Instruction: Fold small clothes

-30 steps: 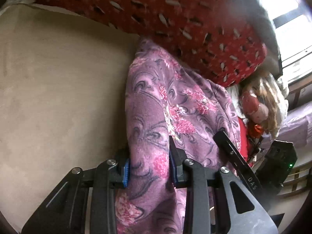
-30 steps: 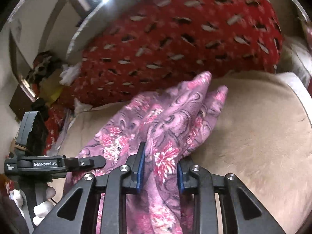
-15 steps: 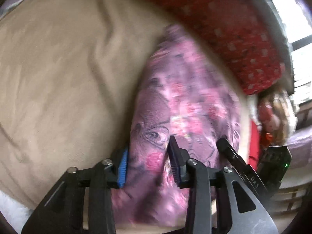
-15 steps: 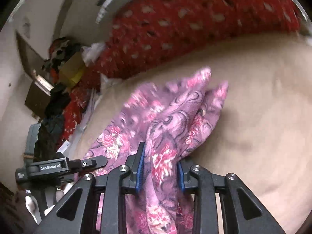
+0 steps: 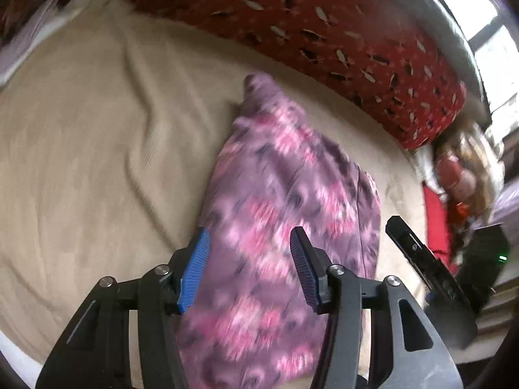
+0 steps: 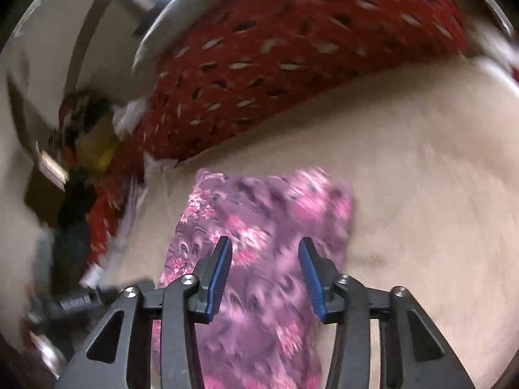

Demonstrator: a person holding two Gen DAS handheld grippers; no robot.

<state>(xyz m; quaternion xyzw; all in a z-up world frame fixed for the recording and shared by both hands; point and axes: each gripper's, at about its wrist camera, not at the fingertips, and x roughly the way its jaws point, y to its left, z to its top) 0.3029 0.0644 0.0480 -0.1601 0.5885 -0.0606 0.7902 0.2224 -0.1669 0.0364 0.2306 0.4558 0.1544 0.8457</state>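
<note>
- The purple floral garment (image 5: 285, 214) lies flat on the beige bedsheet (image 5: 97, 149), folded into a long, narrow shape that tapers to a point at its far end.
- The left gripper (image 5: 248, 265) hangs above the near part of the garment with its 2 fingers spread apart; the blue-ribbed pads (image 5: 194, 269) hold nothing, and cloth shows in the gap beneath them.
- In the left wrist view the garment's far tip points toward the red patterned blanket (image 5: 324, 32) that runs along the back of the bed, with a strip of bare sheet between them.
- The right gripper (image 6: 266, 275) is also parted, its 2 blue pads (image 6: 220, 275) clear of the fabric, hovering over the garment (image 6: 259, 227).
- From the right wrist view the garment's far edge looks nearly square, lying well short of the red blanket (image 6: 292, 58).
- The other gripper's black body (image 5: 431, 275) appears at the right of the left wrist view, just beside the garment's right edge.
- Mixed clutter (image 5: 460, 168) sits past the sheet's right end, too blurred to identify.
- Both views are motion-blurred, so the print's fine detail cannot be made out.
</note>
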